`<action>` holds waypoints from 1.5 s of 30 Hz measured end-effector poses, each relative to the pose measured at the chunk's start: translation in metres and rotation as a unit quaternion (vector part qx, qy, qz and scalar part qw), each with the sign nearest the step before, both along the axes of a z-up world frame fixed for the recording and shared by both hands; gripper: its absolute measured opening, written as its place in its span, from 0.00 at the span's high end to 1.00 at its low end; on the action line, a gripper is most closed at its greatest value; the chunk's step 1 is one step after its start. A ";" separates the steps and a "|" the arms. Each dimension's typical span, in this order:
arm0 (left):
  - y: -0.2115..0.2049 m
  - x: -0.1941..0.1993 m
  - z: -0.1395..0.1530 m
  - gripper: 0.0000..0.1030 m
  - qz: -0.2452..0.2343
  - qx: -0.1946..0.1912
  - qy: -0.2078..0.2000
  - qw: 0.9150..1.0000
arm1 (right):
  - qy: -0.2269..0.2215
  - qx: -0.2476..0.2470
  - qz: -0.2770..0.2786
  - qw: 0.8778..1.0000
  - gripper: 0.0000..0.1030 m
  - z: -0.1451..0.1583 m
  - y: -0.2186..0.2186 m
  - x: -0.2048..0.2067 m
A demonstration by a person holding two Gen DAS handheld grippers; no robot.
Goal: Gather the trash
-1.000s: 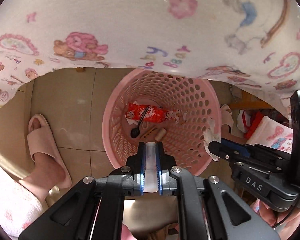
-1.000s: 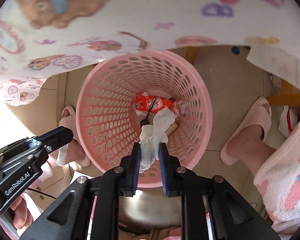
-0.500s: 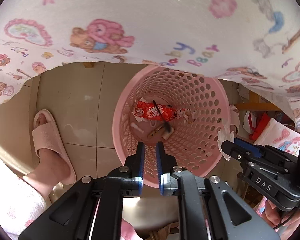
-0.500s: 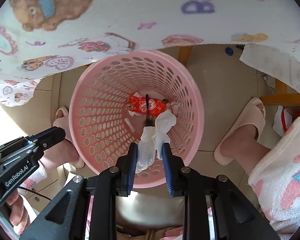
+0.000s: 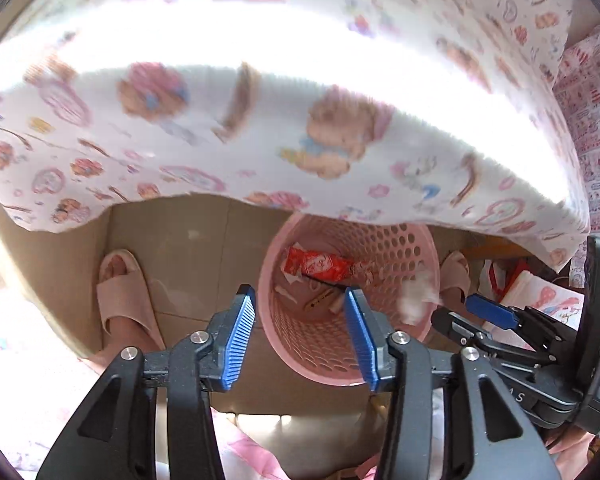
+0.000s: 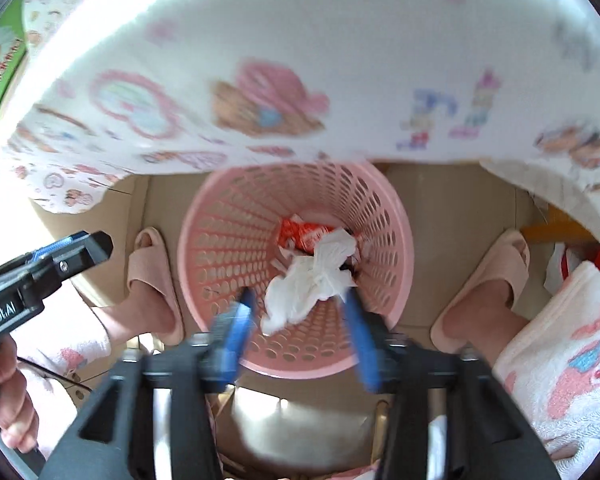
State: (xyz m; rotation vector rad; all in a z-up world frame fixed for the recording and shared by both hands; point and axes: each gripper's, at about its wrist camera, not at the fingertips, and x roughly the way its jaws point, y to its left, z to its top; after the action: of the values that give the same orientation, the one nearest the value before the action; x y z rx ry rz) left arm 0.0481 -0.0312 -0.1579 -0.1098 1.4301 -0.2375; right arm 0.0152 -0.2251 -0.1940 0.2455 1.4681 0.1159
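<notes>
My right gripper (image 6: 298,310) hangs straight above the pink basket (image 6: 400,248), jaws just sprung apart. The white tissue (image 6: 312,280) sits loose between them, gripped by neither pad (it looks mid-drop), long axis slanting toward the red wrapper (image 6: 304,234) below. My left gripper (image 5: 300,334) gapes empty alongside.

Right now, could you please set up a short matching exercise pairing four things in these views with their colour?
Things:
1. basket
2. snack wrapper
3. crumpled tissue
4. pads on the right gripper fingers

Colours:
A. white
B. blue
C. pink
D. red

Pairs: 1-C, 2-D, 3-A, 4-B
</notes>
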 end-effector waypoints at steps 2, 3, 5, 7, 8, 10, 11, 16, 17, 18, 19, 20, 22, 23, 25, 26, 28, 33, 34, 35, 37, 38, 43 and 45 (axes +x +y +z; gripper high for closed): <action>0.004 -0.001 0.013 0.49 0.003 0.003 -0.021 1.000 | -0.008 -0.004 0.003 1.000 0.41 0.007 0.000 0.000; 0.005 -0.001 0.018 0.46 0.004 0.006 -0.031 0.999 | -0.011 -0.004 0.003 1.000 0.39 0.010 0.000 0.000; 0.007 -0.002 0.032 0.36 0.007 0.015 -0.059 0.998 | -0.022 -0.003 -0.004 1.000 0.34 0.018 -0.002 0.000; 0.011 -0.004 0.046 0.27 0.013 0.018 -0.088 0.996 | -0.040 -0.010 -0.010 0.999 0.34 0.029 -0.005 -0.001; 0.012 -0.005 0.053 0.26 0.015 0.018 -0.102 0.995 | -0.051 -0.015 -0.011 0.999 0.34 0.035 -0.005 -0.002; 0.014 -0.008 0.066 0.21 0.016 0.022 -0.130 0.991 | -0.077 -0.025 -0.009 0.997 0.34 0.048 -0.006 -0.003; 0.015 -0.009 0.073 0.20 0.017 0.026 -0.147 0.989 | -0.092 -0.031 -0.006 0.995 0.34 0.056 -0.005 -0.004; 0.021 -0.014 0.099 0.14 0.011 0.036 -0.207 0.978 | -0.196 -0.071 0.009 0.978 0.23 0.102 0.000 -0.014; 0.021 -0.015 0.104 0.13 0.008 0.037 -0.217 0.975 | -0.218 -0.079 0.011 0.973 0.18 0.110 0.002 -0.018; 0.022 -0.016 0.109 0.12 0.003 0.038 -0.225 0.974 | -0.235 -0.086 0.013 0.968 0.16 0.118 0.004 -0.019; 0.023 -0.015 0.111 0.12 -0.004 0.035 -0.231 0.972 | -0.251 -0.091 0.014 0.964 0.15 0.124 0.005 -0.022; 0.024 -0.015 0.114 0.12 -0.007 0.031 -0.237 0.971 | -0.262 -0.089 0.016 0.961 0.15 0.129 0.006 -0.024; 0.026 -0.018 0.120 0.12 -0.003 0.034 -0.253 0.967 | -0.270 -0.075 0.020 0.960 0.15 0.135 0.006 -0.024; 0.027 -0.018 0.123 0.12 -0.002 0.036 -0.258 0.965 | -0.273 -0.072 0.020 0.959 0.15 0.136 0.007 -0.024; 0.029 -0.021 0.127 0.11 0.001 0.042 -0.272 0.961 | -0.283 -0.076 0.018 0.956 0.15 0.141 0.007 -0.025; 0.030 -0.022 0.129 0.11 0.003 0.044 -0.281 0.959 | -0.286 -0.077 0.016 0.955 0.15 0.141 0.008 -0.027; 0.032 -0.025 0.136 0.10 0.001 0.034 -0.298 0.954 | -0.292 -0.073 0.009 0.954 0.15 0.143 0.005 -0.031; 0.032 -0.032 0.149 0.01 0.001 0.028 -0.335 0.942 | -0.330 -0.087 -0.009 0.940 0.15 0.155 -0.003 -0.037; 0.032 -0.033 0.151 0.01 0.000 0.032 -0.341 0.940 | -0.338 -0.088 -0.010 0.937 0.15 0.159 -0.004 -0.038; 0.031 -0.035 0.152 0.01 -0.001 0.034 -0.347 0.937 | -0.345 -0.088 -0.011 0.934 0.14 0.162 -0.005 -0.039; 0.030 -0.036 0.154 0.01 -0.002 0.036 -0.353 0.935 | -0.354 -0.085 -0.015 0.931 0.11 0.166 -0.006 -0.041; 0.030 -0.036 0.155 0.01 -0.002 0.035 -0.354 0.934 | -0.355 -0.086 -0.016 0.931 0.10 0.167 -0.006 -0.041; 0.028 -0.037 0.156 0.01 -0.009 0.034 -0.354 0.934 | -0.349 -0.091 -0.013 0.932 0.09 0.164 -0.005 -0.039; 0.027 -0.037 0.156 0.01 -0.010 0.037 -0.355 0.934 | -0.350 -0.096 -0.011 0.932 0.09 0.163 -0.004 -0.040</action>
State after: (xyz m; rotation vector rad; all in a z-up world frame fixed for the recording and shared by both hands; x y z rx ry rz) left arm 0.0108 -0.0040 -0.0021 0.0519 0.7170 -0.2104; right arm -0.0246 -0.2291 -0.0306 0.0455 0.7562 0.0322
